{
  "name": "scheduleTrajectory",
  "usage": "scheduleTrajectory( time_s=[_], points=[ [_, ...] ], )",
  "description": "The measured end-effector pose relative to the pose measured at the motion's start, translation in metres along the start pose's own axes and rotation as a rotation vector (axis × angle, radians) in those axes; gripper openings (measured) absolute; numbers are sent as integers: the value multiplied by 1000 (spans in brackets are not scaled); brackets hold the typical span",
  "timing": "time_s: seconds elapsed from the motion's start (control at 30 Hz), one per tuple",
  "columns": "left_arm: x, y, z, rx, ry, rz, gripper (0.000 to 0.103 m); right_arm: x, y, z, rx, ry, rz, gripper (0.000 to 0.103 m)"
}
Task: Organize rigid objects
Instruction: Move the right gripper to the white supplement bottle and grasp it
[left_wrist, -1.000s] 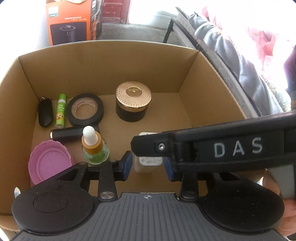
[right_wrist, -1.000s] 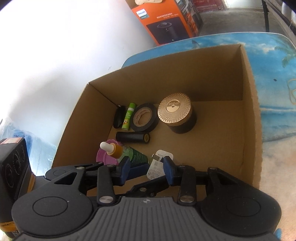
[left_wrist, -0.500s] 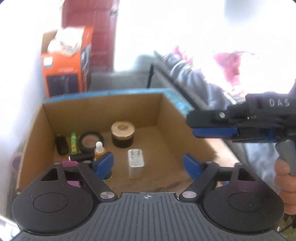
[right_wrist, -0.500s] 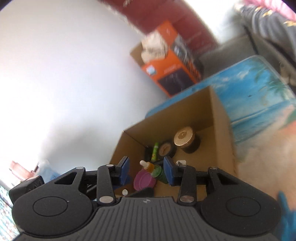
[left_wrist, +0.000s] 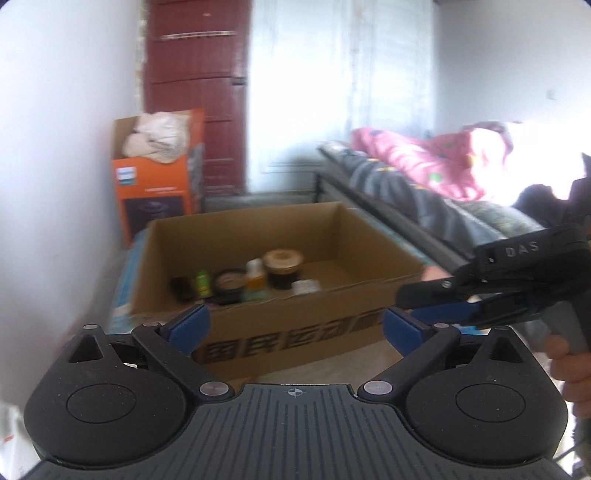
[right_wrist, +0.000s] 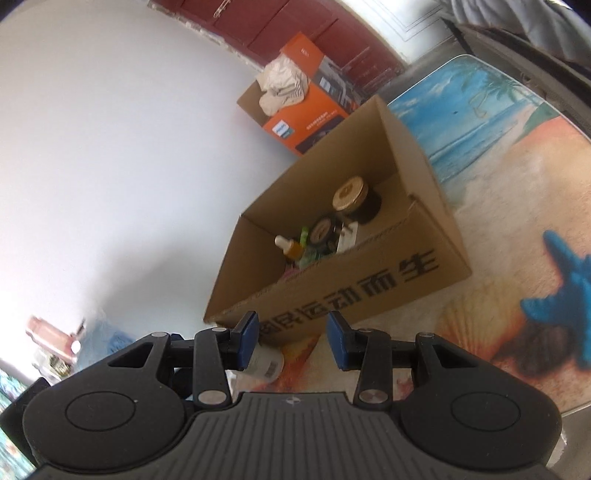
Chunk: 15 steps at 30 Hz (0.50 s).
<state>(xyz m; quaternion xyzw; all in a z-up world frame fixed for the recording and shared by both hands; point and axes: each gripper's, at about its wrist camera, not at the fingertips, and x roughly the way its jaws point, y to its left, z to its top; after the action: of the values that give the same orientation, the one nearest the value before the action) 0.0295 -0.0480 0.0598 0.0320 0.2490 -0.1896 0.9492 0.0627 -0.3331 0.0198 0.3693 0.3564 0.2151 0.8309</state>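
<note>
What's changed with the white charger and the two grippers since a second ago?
The left gripper let go of the white charger, now left in the cardboard box; its jaws are opening with nothing between them. Both grippers pulled back out of the box, the right gripper unchanged, partly open and empty. The gold-lidded jar, tape roll and dropper bottle stayed put.

Left tongs (left_wrist: 293, 326) opening, white charger (left_wrist: 306, 286) released in box (left_wrist: 280, 332), both tongs withdrawn

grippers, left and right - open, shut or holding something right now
left gripper: jaws opening wide, nothing between them
right gripper: partly open, holding nothing
</note>
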Motion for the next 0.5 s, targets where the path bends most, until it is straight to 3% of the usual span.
scheduleTrajectory(
  time_s=[0.33, 0.5],
  points=[
    [-12, 43, -20, -101, -61, 193, 101, 49, 37, -22, -97, 126, -6, 43],
    [12, 55, -26, -85, 17, 230, 99, 78, 62, -20, -121, 158, 35, 43]
  ],
)
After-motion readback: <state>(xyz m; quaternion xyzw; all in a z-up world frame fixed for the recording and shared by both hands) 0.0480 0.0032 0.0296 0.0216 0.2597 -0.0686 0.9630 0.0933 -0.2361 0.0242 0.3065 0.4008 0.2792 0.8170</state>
